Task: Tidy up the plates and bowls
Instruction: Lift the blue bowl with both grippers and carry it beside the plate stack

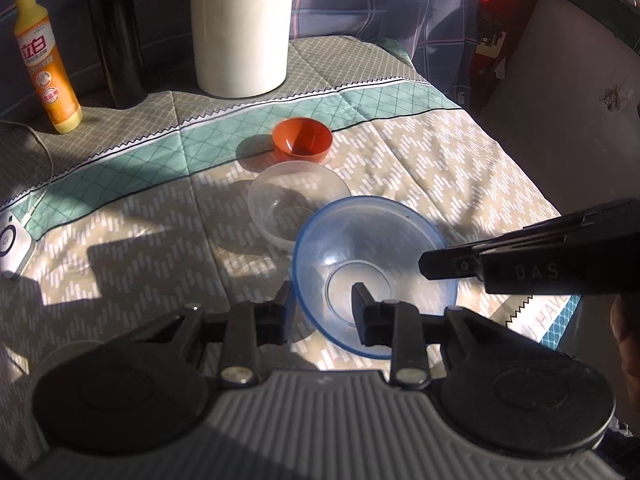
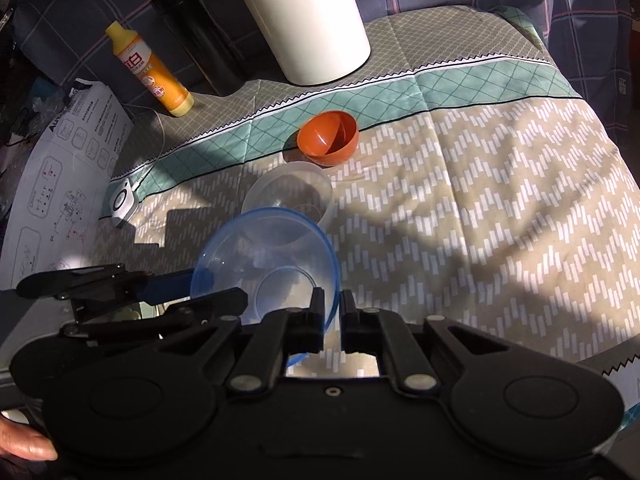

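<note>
Blue-rimmed clear plastic bowl (image 1: 374, 276): mouth up, tilted; left claw (image 1: 320, 312) parted astride its rim, right claw (image 2: 332, 316) pinching the opposite rim, marked "DAS".

We are seeing hard sunlight falling across the patterned cloth (image 1: 420, 160), casting sharp dark shadows at left; fisheye corners are darkening and bending, and the near gripper (image 1: 320, 308) is blurring.

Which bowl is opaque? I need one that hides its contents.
The orange bowl, the smallest and farthest from the tongs. The clear bowl and the blue-rimmed bowl both show the cloth through their walls.
</note>
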`<action>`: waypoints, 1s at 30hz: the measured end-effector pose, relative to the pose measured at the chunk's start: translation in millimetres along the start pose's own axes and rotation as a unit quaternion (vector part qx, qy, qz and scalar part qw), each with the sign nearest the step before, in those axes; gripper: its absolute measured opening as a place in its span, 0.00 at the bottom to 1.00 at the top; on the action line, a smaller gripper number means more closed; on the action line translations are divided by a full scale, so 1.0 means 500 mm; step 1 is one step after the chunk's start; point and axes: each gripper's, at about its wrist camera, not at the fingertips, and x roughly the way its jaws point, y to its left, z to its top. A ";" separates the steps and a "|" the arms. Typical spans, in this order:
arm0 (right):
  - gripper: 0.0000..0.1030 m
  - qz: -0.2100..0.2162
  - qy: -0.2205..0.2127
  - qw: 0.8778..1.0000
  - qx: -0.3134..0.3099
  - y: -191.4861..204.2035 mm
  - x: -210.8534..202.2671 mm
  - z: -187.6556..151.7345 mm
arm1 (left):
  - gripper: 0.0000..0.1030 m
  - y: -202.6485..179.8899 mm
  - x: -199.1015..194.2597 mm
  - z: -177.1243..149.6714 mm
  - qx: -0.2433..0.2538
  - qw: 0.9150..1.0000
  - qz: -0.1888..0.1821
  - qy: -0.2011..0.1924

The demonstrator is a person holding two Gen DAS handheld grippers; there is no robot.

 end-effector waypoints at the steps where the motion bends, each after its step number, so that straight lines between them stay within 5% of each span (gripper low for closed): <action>1: 0.07 0.003 0.003 1.000 -0.005 0.010 0.004 -0.004 | 0.28 0.010 -0.002 -0.009 -0.004 1.000 0.002 0.004; 15: 0.08 0.035 0.044 0.998 -0.038 0.090 0.055 -0.032 | 0.31 0.065 -0.008 -0.092 -0.046 0.998 0.004 0.044; 30: 0.08 0.025 0.077 0.996 -0.027 0.065 0.087 -0.043 | 0.33 0.054 0.047 -0.099 -0.044 0.996 -0.006 0.077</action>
